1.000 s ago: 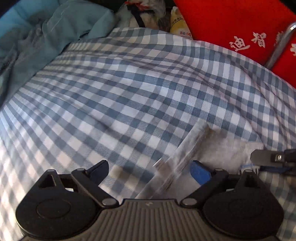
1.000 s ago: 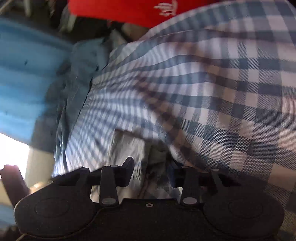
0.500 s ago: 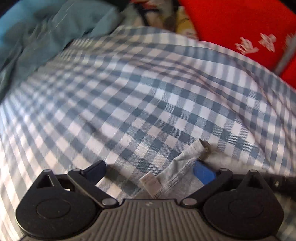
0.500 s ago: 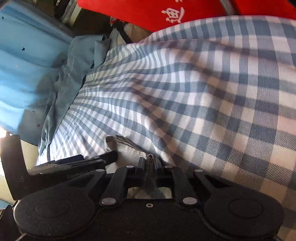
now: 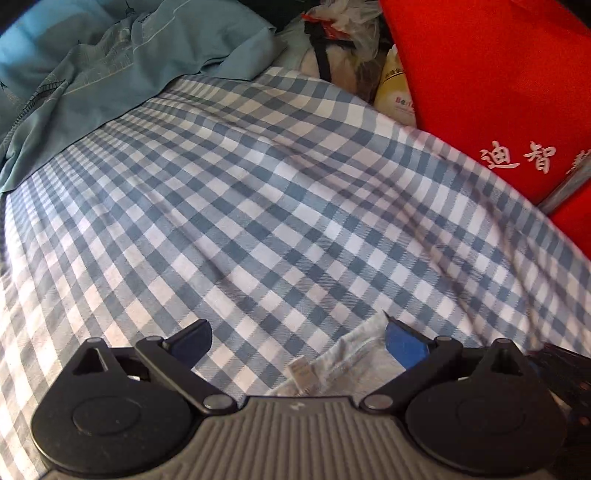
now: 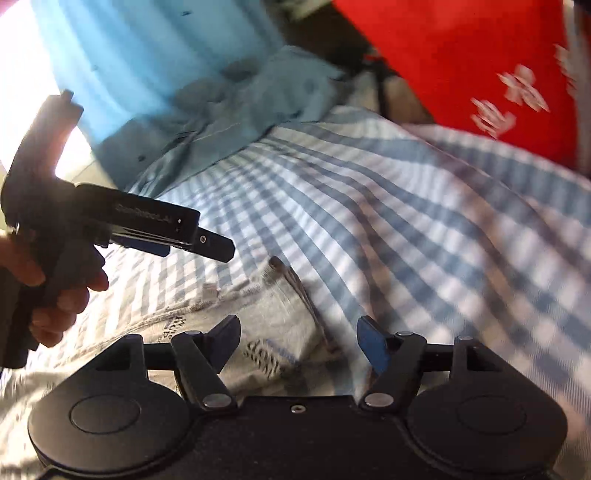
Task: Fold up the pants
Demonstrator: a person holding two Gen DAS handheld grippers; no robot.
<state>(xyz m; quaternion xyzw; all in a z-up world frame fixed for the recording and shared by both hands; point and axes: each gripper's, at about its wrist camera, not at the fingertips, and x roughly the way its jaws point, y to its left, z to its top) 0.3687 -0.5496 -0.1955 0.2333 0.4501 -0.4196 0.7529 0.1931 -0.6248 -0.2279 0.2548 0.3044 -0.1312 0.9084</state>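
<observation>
The light grey pants (image 6: 266, 317) lie in a bundle on a blue-and-white checked sheet (image 5: 280, 206), printed lettering facing up. My right gripper (image 6: 299, 341) hovers just over them. Its jaws are opening, and the fabric lies loose below and between the pads without being pinched. In the left wrist view a hemmed corner of the pants (image 5: 347, 350) with a white label (image 5: 301, 373) sits between the wide-apart pads of my left gripper (image 5: 295, 341), which is open. From the right wrist view, that left gripper (image 6: 216, 247) is held by a hand (image 6: 59, 291) just above the pants' far edge.
A teal garment (image 5: 110, 62) is rumpled at the sheet's far left edge. A red bag with white characters (image 5: 498, 92) stands at the far right, with a pale bottle (image 5: 397, 92) and plastic bags (image 5: 343, 22) beside it. Bright light falls in at the left (image 6: 22, 66).
My right gripper was shut on a fold of the pants half a second ago and has now let go and rolled. My left gripper rose slightly, still open.
</observation>
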